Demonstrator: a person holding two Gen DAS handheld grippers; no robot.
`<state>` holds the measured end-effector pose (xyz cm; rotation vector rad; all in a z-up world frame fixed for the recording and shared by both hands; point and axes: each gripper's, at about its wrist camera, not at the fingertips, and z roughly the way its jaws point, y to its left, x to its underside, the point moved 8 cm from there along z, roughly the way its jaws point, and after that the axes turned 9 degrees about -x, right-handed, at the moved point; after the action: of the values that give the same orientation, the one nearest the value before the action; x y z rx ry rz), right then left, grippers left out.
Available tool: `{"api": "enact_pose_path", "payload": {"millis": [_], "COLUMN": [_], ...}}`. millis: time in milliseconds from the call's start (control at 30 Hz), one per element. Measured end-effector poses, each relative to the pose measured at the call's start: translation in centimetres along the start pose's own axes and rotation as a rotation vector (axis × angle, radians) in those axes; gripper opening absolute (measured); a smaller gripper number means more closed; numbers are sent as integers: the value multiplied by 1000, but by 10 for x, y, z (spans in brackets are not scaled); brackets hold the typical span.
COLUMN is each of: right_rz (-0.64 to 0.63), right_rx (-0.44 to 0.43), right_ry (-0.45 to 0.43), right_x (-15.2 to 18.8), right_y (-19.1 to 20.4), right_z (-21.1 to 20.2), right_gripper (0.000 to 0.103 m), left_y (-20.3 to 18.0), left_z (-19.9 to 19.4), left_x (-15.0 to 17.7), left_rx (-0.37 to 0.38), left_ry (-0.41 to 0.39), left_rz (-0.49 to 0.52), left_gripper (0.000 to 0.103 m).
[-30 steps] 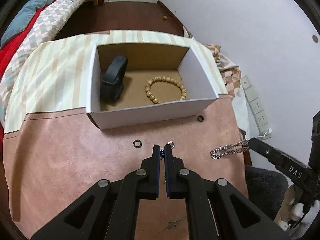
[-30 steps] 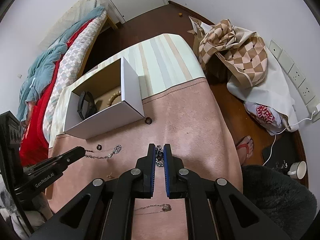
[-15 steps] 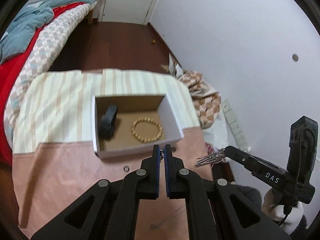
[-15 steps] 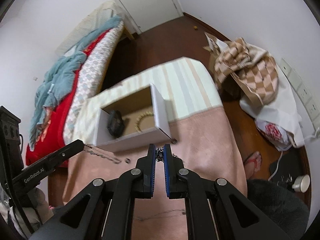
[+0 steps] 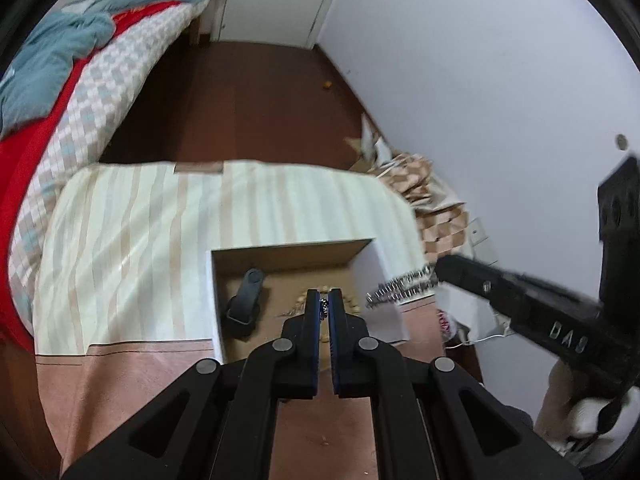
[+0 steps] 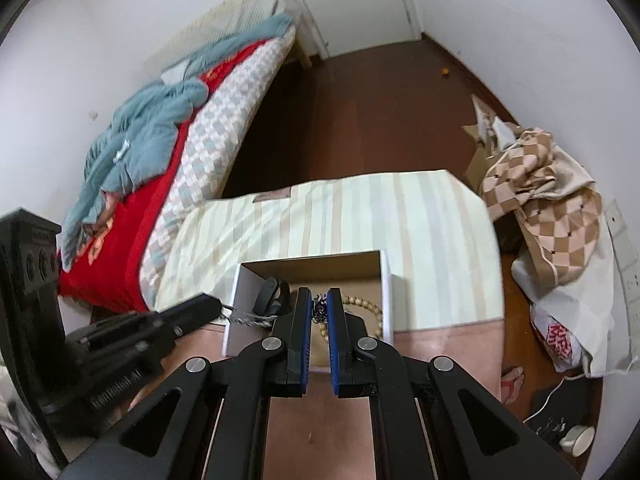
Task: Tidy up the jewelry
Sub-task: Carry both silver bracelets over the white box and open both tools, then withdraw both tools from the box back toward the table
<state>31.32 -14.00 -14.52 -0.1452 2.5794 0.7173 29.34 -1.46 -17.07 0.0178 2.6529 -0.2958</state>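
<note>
"DAS" on the right gripper (image 5: 436,272)

A thin chain necklace (image 5: 324,306) is pinched at the left gripper (image 5: 324,304) tips. A silver link chain (image 5: 400,289) dangles from the right gripper (image 6: 319,307). Below both, an open white box (image 6: 387,300) holds a black band (image 5: 245,300) left and a wooden bead bracelet (image 6: 362,312) right.

Even, soft indoor light fills both views, without hard shadows. Fisheye bending curves the walls and darkens the corners. Motion blur smears the right gripper (image 5: 434,276) and chain (image 5: 400,286).
</note>
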Motion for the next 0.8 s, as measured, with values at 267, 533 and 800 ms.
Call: {"api": "enact_pose_path", "payload": {"millis": [267, 533, 800], "right_rz": [-37, -20, -11], "right_rx": [18, 17, 100], "right_ry": [129, 211, 185], "right_x": [-12, -13, -7], "right_y": [-1, -13, -36], "right_z": [70, 100, 73], "right_gripper": [8, 9, 61], "left_y": [28, 44, 49], "left_z": [32, 31, 14], "left_x": [11, 13, 10], "left_rx": [-56, -150, -284], "left_ry": [93, 99, 9], "left_rz": [-85, -104, -48], "left_gripper": [4, 10, 84]}}
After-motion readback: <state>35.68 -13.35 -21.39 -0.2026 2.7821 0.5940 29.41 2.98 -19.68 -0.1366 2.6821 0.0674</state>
